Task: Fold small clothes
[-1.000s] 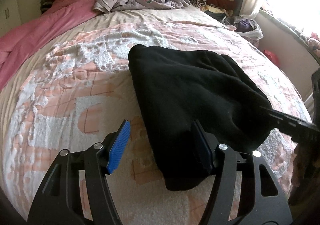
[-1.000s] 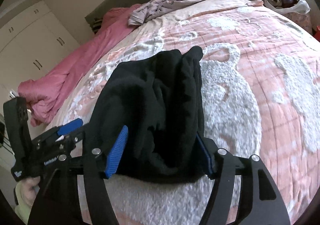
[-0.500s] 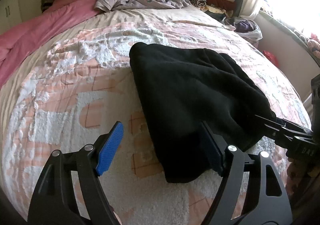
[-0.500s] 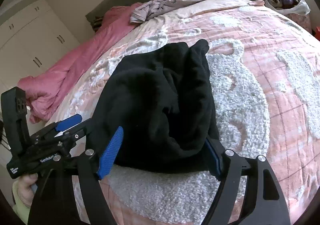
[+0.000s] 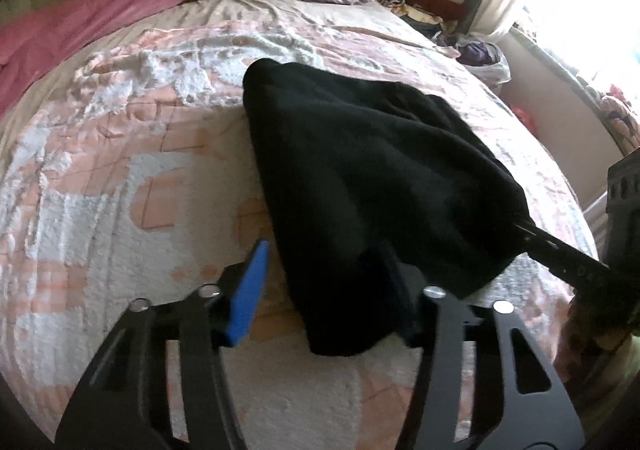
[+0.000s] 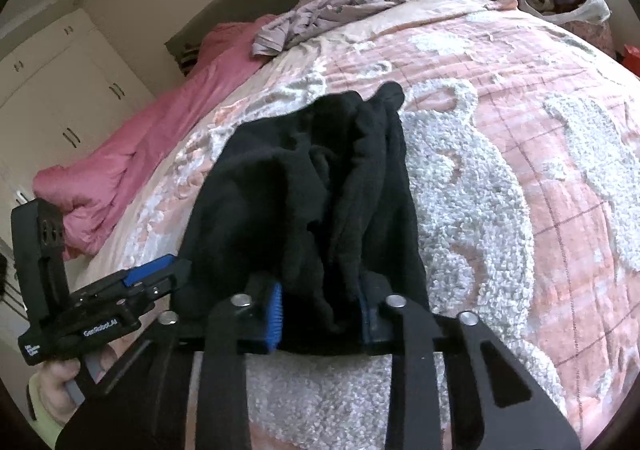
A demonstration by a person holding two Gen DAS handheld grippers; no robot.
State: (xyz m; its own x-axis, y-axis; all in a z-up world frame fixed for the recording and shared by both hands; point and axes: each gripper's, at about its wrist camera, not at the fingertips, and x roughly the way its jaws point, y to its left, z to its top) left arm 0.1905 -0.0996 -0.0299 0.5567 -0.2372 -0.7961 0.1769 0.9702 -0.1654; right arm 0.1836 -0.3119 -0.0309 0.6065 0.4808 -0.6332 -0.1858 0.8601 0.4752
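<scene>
The soft black fleece garment (image 6: 320, 186) lay long from near to far, its near edge pinched by the just-closed right gripper (image 6: 320, 310); the left gripper (image 5: 324, 290) had been closing around its near corner, grip unclear.

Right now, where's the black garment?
Both views: black garment mid-bed on the pink-and-white bedspread, near edge between the right gripper pads.

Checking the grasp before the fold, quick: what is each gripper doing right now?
Left gripper: jaws have just been closing around the black garment's near corner; left pad not touching it yet, so open.
Right gripper: jaws have just closed; shut on the black garment's bunched edge.
</scene>
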